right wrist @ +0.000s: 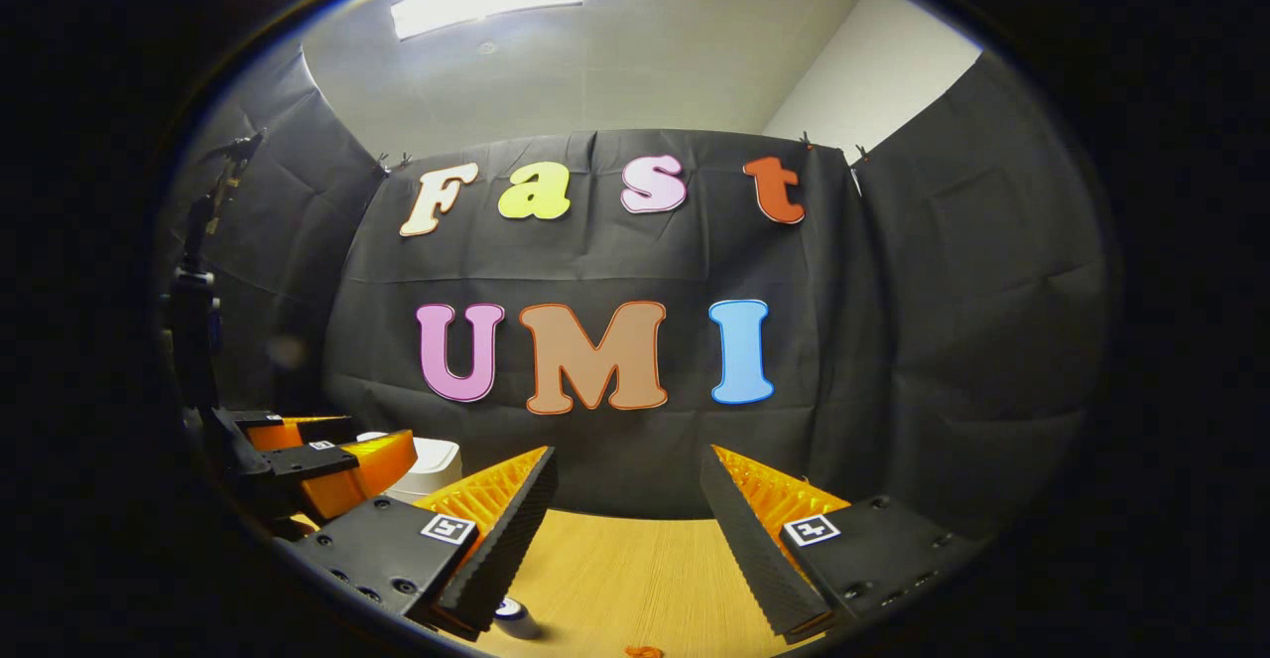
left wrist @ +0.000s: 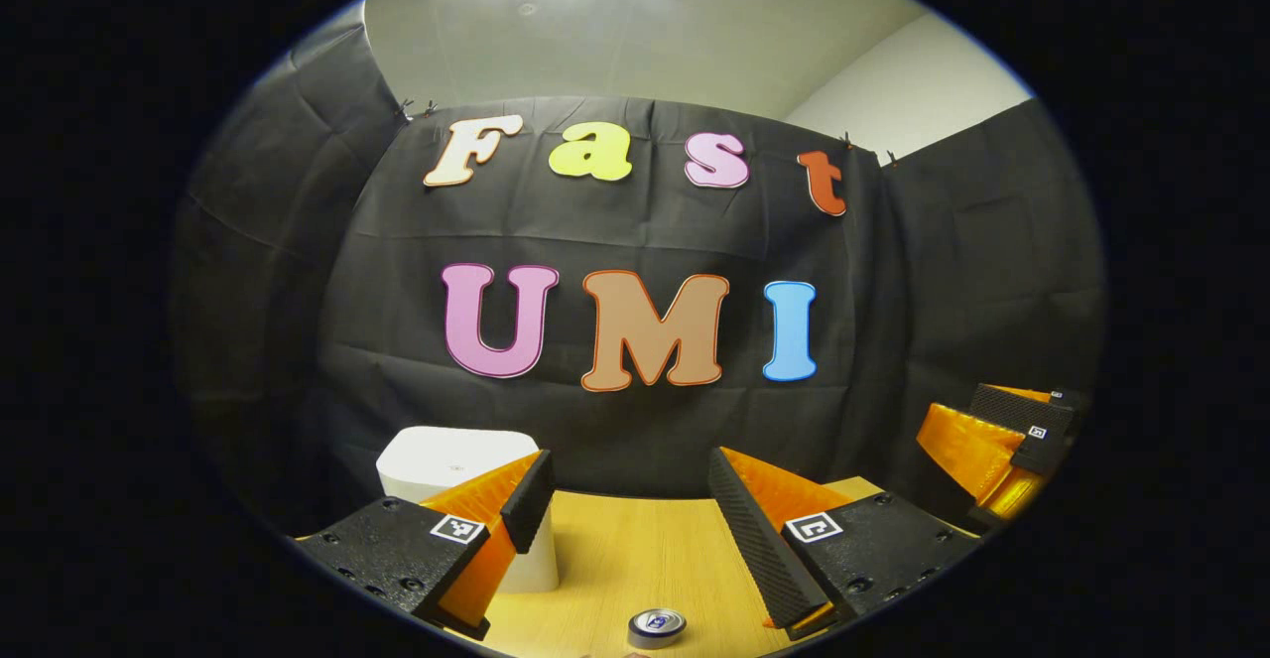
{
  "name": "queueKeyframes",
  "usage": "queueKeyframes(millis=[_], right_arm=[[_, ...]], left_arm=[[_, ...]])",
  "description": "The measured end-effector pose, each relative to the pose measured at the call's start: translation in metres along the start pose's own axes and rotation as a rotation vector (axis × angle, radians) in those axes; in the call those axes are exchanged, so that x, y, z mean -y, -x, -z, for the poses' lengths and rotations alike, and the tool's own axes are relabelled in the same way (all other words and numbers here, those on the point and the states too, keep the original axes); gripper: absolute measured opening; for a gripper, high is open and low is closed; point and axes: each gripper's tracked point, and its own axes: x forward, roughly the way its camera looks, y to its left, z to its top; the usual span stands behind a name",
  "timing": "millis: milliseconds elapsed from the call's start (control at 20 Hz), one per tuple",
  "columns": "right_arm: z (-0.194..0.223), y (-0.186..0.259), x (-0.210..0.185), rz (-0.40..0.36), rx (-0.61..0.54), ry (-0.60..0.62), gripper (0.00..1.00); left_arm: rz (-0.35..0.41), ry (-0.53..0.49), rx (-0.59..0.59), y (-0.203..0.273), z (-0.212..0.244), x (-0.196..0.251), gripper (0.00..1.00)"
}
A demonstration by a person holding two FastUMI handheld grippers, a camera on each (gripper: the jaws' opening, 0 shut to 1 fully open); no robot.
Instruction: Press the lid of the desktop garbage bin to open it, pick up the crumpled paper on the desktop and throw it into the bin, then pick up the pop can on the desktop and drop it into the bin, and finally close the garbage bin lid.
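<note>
The white desktop bin [left wrist: 451, 460] stands at the left on the wooden table [left wrist: 615, 549], lid down, partly behind my left gripper's left finger. My left gripper [left wrist: 630, 456] is open, held above the table with nothing between its fingers. The pop can [left wrist: 656, 626] stands upright low in the left gripper view, below the gap between the fingers. In the right gripper view my right gripper [right wrist: 627, 452] is open and holds nothing; the can [right wrist: 516, 616] peeks out by its left finger. The bin [right wrist: 429, 467] sits behind the left gripper [right wrist: 327, 464].
The right gripper [left wrist: 1002, 445] hangs at the right edge of the left gripper view. A dark stand [right wrist: 193, 321] rises at the far left of the right gripper view. A small orange object [right wrist: 645, 651] lies at the table's near edge. Black cloth walls the back.
</note>
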Motion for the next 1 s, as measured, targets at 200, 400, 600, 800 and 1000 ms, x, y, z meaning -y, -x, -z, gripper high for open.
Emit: queueKeyframes(millis=[200,400,600,800,1000], right_arm=[[-0.002,0.000,0.001,0.001,0.008,-0.006,0.96],[-0.002,0.002,-0.003,-0.009,0.006,-0.006,0.96],[0.000,0.005,-0.005,-0.014,0.005,0.001,0.96],[0.002,0.009,-0.006,-0.014,-0.002,0.001,0.96],[0.000,0.009,-0.005,-0.010,0.005,-0.001,0.96]], left_arm=[[-0.019,-0.013,-0.005,0.000,0.001,-0.006,0.94],[-0.025,-0.020,-0.005,0.000,0.001,-0.008,0.94],[-0.019,-0.027,-0.020,0.002,0.006,-0.006,0.94],[-0.015,-0.026,-0.029,0.003,0.009,-0.005,0.94],[-0.011,-0.030,-0.032,0.003,0.010,-0.003,0.94]])
